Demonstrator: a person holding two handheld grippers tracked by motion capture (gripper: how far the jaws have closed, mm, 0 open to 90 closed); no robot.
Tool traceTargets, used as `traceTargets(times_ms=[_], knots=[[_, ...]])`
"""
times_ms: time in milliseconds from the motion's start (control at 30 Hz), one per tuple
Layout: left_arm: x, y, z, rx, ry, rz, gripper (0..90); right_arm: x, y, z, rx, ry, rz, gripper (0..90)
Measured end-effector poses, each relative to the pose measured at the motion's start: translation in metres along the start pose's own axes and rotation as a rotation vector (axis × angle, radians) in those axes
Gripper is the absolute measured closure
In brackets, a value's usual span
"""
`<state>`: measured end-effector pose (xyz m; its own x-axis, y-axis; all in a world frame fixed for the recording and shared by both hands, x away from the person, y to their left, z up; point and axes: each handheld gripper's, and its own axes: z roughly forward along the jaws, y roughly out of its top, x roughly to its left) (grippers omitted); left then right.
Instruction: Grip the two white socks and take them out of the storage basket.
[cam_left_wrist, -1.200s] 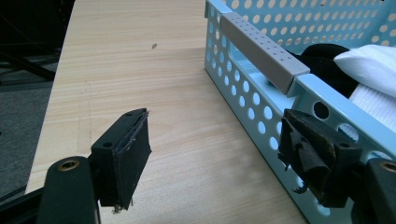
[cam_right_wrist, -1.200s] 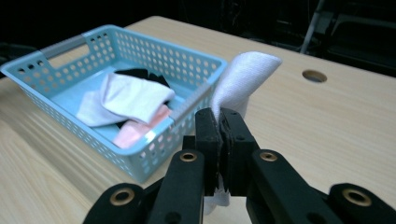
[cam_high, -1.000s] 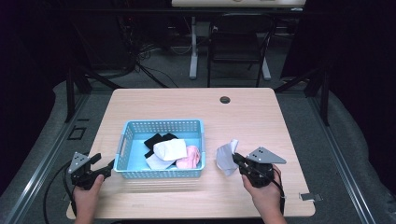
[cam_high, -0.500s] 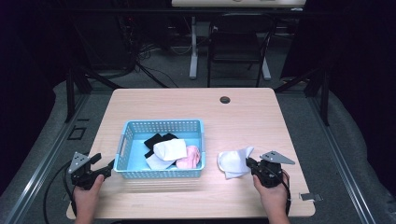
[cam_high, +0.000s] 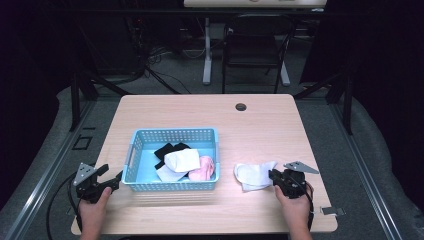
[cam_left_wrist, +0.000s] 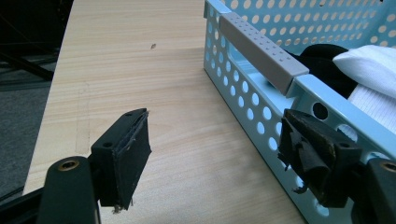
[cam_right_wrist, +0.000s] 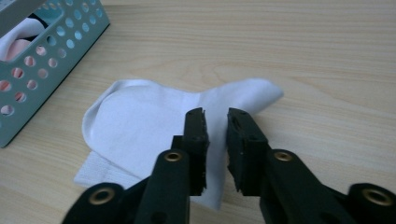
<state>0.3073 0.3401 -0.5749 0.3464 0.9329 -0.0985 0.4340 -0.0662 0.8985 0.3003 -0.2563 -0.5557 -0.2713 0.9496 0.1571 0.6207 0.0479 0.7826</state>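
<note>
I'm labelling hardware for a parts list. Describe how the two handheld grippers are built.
Left gripper and right gripper are black, each with two blocky jaws faced with worn dark pads and brass-coloured pivot rivets. In the high view each carries a grey three-cornered plate on top and trails a black cable. Forearms are bare, no sleeves.

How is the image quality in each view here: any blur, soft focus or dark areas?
High view: table evenly lit, surroundings almost black, a faint smear below the basket. Left gripper view: sharp on the basket wall, nearest jaw parts slightly soft. Right gripper view: white sock and wood grain crisp, jaw bases at the bottom edge blurred.
</note>
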Motion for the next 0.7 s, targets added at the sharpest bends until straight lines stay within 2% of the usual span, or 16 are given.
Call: traceTargets(times_ms=[100, 300, 433, 700], knots=[[0.000, 0.000, 0.000, -0.003, -0.002, -0.001, 24.6, 0.000, 0.000, -0.001, -0.006, -0.013, -0.006, 65.4], [0.001, 0.000, -0.001, 0.001, -0.001, -0.004, 24.6, 0.004, 0.004, -0.006, -0.031, -0.078, -0.036, 51.6], [0.001, 0.000, -0.001, 0.002, 0.001, -0.004, 24.6, 0.011, 0.012, -0.010, -0.040, -0.067, -0.079, 45.0], [0.001, 0.000, -0.001, -0.004, -0.002, -0.006, 24.6, 0.035, 0.042, -0.014, -0.019, -0.029, -0.186, 43.8]])
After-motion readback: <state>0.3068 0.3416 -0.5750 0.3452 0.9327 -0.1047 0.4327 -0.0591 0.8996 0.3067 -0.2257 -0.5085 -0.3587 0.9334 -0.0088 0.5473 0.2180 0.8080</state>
